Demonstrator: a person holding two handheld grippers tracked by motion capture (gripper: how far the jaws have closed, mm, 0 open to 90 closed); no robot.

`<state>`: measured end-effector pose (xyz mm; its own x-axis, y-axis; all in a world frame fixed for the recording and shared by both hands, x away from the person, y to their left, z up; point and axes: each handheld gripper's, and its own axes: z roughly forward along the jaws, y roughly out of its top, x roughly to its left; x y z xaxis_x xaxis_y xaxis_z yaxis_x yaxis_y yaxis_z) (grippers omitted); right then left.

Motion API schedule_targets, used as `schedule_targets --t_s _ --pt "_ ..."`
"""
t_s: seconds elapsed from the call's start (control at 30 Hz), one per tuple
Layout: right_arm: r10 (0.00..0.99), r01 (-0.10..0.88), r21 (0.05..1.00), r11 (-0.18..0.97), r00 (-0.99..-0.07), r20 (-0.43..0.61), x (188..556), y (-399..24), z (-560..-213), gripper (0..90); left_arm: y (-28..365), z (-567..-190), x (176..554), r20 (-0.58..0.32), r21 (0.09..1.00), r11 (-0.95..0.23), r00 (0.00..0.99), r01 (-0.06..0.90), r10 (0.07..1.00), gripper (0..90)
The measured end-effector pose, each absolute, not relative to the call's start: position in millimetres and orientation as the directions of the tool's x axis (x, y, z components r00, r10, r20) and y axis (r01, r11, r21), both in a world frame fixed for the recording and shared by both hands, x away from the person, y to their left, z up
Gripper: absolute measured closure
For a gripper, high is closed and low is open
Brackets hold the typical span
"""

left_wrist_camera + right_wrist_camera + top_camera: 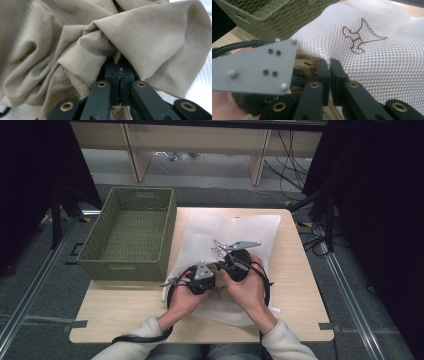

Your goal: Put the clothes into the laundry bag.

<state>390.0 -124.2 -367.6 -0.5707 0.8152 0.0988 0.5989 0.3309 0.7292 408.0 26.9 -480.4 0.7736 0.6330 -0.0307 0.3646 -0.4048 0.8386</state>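
Desk (295,320): pale wood, carrying a green woven basket (131,234) and a white mesh bag (235,227) just right of that basket.
Left tool (220,266): jaws closed, clamped on a fold of beige cloth (105,47).
Right tool (216,265): jaws closed, pinching the bag's mesh edge.
Bag axis: long side running away from the person, parallel to the basket.
Left tool view: crumpled beige cloth.
Right tool view: brown stitched emblem (362,37).

mesh bag (387,62): white, brown emblem | cloth (75,50): beige | basket (130,232): apparently olive green
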Motion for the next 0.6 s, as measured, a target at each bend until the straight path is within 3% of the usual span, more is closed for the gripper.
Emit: schedule_targets --t_s 0.07,0.27,0.43,0.47,0.6 --pt "0.811 0.594 0.735 0.328 -0.576 0.104 389 -125 -365 88.5 24 -479 410 -0.048 0.867 -0.345 0.749 0.360 0.661 87.8" --pt "0.814 0.578 0.747 0.330 -0.575 0.085 392 -129 -365 88.4 27 -481 420 0.040 0.858 -0.399 0.730 0.325 0.682 85.9" --pt "0.835 0.619 0.726 0.299 -0.538 0.114 394 -131 -368 88.4 21 -492 412 -0.005 0.866 -0.365 0.736 0.341 0.677 77.1" --pt "0.835 0.614 0.726 0.310 -0.541 0.101 395 -132 -368 88.4 25 -489 410 0.027 0.842 -0.424 0.758 0.335 0.652 74.6" --pt "0.837 0.626 0.718 0.305 -0.536 0.112 395 -131 -369 88.4 32 -486 404 0.030 0.837 -0.440 0.776 0.325 0.630 63.2"
